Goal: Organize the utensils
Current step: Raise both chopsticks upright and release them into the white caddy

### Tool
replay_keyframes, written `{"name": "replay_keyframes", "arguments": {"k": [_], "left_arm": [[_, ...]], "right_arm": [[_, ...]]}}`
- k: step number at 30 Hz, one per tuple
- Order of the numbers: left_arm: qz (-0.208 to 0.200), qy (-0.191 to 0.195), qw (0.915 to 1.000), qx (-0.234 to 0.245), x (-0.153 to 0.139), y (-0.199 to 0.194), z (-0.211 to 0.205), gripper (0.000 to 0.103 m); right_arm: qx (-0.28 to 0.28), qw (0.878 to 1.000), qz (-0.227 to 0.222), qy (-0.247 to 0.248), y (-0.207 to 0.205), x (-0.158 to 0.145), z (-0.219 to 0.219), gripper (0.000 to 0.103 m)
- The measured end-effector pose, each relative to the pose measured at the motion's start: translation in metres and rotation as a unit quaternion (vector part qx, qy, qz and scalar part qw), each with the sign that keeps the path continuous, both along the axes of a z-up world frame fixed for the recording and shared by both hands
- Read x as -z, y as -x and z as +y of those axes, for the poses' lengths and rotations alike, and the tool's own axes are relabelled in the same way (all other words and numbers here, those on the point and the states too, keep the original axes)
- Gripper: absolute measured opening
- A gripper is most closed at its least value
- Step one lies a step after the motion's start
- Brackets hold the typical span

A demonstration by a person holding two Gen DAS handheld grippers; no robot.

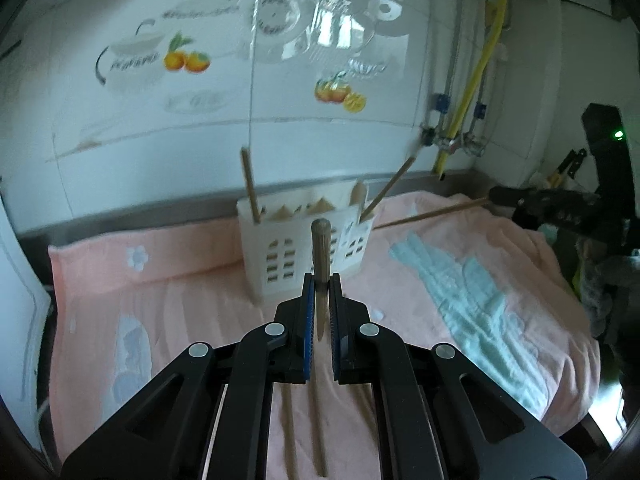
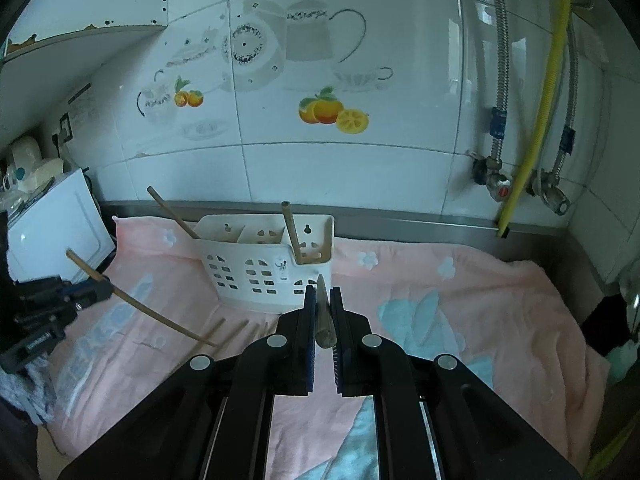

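The left gripper [image 1: 322,280] is clamped on a wooden chopstick [image 1: 321,246], lifted off the pink towel [image 1: 192,304], probably for dropping upright into the white holder [image 1: 280,252]. The right gripper [image 2: 322,294] pinches another chopstick [image 2: 322,320]. Two sticks already lean inside; a few lie on the towel.

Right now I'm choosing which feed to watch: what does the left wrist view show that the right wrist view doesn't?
Only the left wrist view: loose chopsticks lying on the towel under the left gripper.
Only the right wrist view: a white appliance at the left edge.
Both: the white utensil holder on the pink towel, with each gripper shut on a chopstick, including the right gripper.
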State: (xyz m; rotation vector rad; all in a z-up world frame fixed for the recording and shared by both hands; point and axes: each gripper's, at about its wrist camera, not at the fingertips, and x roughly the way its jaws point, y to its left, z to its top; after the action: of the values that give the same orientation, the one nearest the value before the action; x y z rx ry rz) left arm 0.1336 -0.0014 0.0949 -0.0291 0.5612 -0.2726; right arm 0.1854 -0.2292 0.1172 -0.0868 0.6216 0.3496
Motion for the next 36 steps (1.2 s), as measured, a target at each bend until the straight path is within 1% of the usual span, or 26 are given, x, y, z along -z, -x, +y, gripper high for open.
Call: {"name": "replay_keyframes", "arguments": {"k": [5, 13, 17, 20, 24, 26, 30, 36], "left_arm": [[-0.030, -0.005, 0.9995, 0.013, -0.033, -0.004, -0.010, 0.006], [-0.090, -0.015, 0.9958, 0.009, -0.089, -0.013, -0.019, 0.006], [-0.102, -0.026, 0.9944, -0.003, -0.103, -0.025, -0.021, 0.006], [-0.103, -0.042, 0.9937, -0.013, -0.106, -0.038, -0.021, 0.006], [-0.095, -0.046, 0.9941, -0.022, -0.105, -0.057, -0.017, 0.006], [-0.085, -0.048, 0.9950, -0.024, -0.100, -0.067, -0.016, 0.006], [-0.067, -0.054, 0.9958, -0.032, -0.087, -0.084, -0.013, 0.006], [-0.034, -0.060, 0.9969, -0.036, -0.066, -0.104, -0.008, 0.006]], "right_arm": [[-0.013, 1.000, 0.009, 0.007, -0.011, -0.008, 0.002, 0.007], [-0.023, 0.999, 0.013, 0.022, -0.028, -0.026, 0.005, 0.007], [-0.028, 0.999, 0.009, 0.026, -0.036, -0.043, 0.008, 0.007], [-0.029, 0.999, 0.002, 0.036, -0.043, -0.054, 0.013, 0.007], [-0.035, 0.999, 0.001, 0.039, -0.053, -0.064, 0.019, 0.007], [-0.040, 0.998, 0.010, 0.038, -0.059, -0.065, 0.022, 0.007], [-0.048, 0.998, 0.030, 0.042, -0.073, -0.058, 0.030, 0.007], [-0.054, 0.995, 0.075, 0.048, -0.098, -0.037, 0.044, 0.007]]}}
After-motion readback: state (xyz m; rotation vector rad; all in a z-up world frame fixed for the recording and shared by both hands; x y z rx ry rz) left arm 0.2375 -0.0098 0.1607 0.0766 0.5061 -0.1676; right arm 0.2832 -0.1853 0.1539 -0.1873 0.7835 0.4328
